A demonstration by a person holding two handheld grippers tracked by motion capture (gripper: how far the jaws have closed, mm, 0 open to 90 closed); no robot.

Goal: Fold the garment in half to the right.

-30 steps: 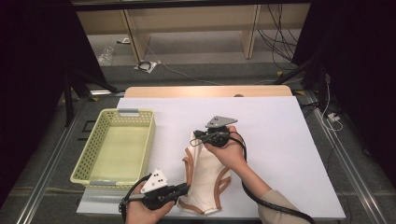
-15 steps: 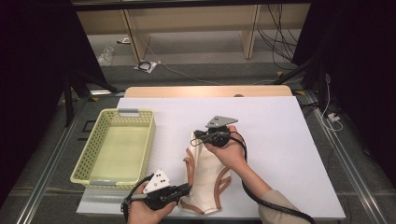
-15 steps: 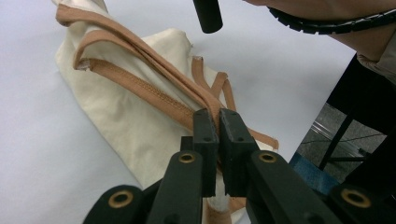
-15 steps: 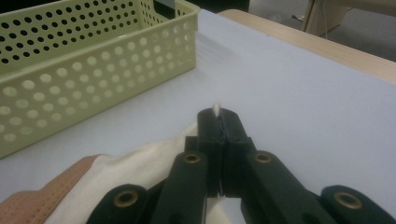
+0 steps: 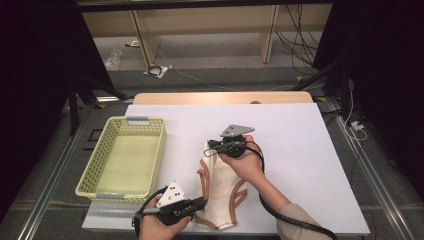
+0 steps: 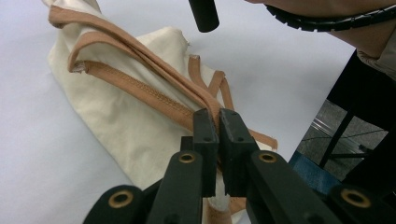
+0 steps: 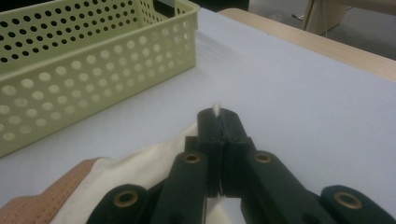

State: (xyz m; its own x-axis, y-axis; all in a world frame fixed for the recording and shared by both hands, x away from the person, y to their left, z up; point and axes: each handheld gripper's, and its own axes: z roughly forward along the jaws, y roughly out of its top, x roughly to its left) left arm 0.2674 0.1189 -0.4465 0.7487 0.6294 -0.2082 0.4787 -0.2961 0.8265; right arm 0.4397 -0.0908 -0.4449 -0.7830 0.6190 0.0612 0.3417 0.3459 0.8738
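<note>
Jaws on both of my grippers are pinched tight on cloth, and that double grip explains the whole layout. Starting at the left of the high view, the pale green basket sits with nothing in it on the white bench, close beside the work, which I read as the place the garment is meant to end up. Next, at the lower middle of the frame, my left gripper lies low and nearly level, its jaws clamped on the tan-trimmed edge at the near end of the cream garment; in the left gripper view those tan bands run straight into the closed jaws. I hold there, I think, because the trim gives a firm seam to pull against. Further right and higher in the frame, my right gripper nips the far corner of the same cloth, a sliver of white poking past the jaw tips in the right gripper view. With each end held, the garment lies stretched between them on the bench, just right of the basket, ready to fold or lift across.
</note>
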